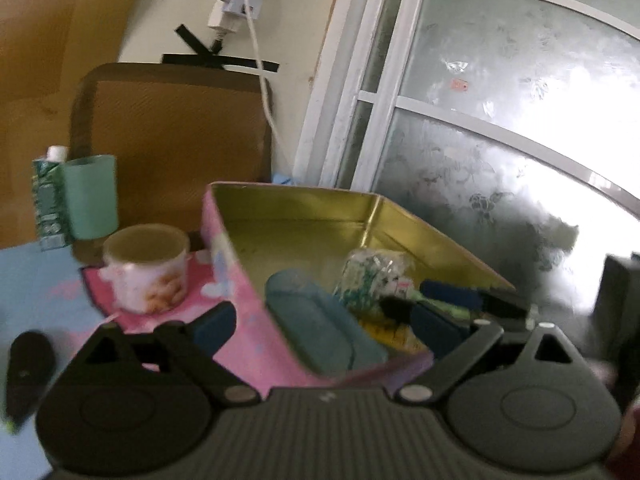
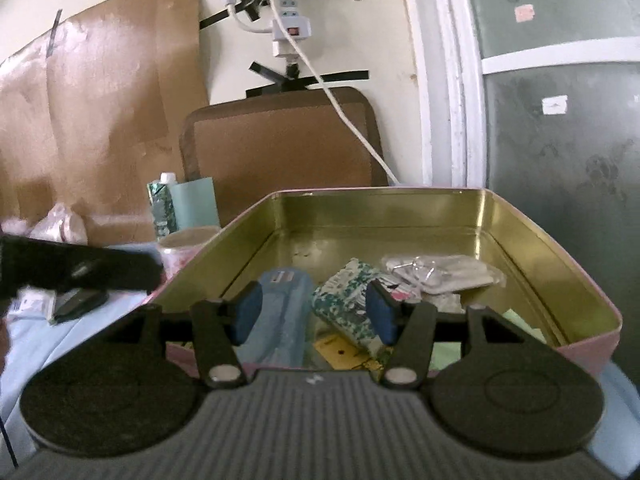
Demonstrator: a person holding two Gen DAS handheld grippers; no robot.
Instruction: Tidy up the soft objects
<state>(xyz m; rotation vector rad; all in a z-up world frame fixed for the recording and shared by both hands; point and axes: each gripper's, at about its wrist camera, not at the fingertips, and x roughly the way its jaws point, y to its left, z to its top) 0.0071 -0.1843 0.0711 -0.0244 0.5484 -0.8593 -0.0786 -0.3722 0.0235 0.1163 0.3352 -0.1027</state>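
I see the pink tin point(image 2: 592, 322), gold inside, filling both views. In it: blue pouch point(image 2: 280, 320) at 9 o'clock, green-patterned packet point(image 2: 348, 304) centre, clear plastic bag point(image 2: 444, 272) at 2 o'clock. My right gripper point(image 2: 316, 312) is spread wide over the near rim, holding nothing. My left gripper point(image 1: 324, 324) is wide too, straddling the tin's corner. Mug point(image 1: 148, 268) sits at 9 o'clock outside the tin.

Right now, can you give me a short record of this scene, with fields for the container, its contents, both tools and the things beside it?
container: open pink tin, gold inside
contents: blue pouch, green patterned packet, clear bag, yellow paper
left tool: open, its fingers on either side of the tin's near corner
right tool: open, above the tin's near edge, holding nothing
beside the tin: mug, green cup, carton
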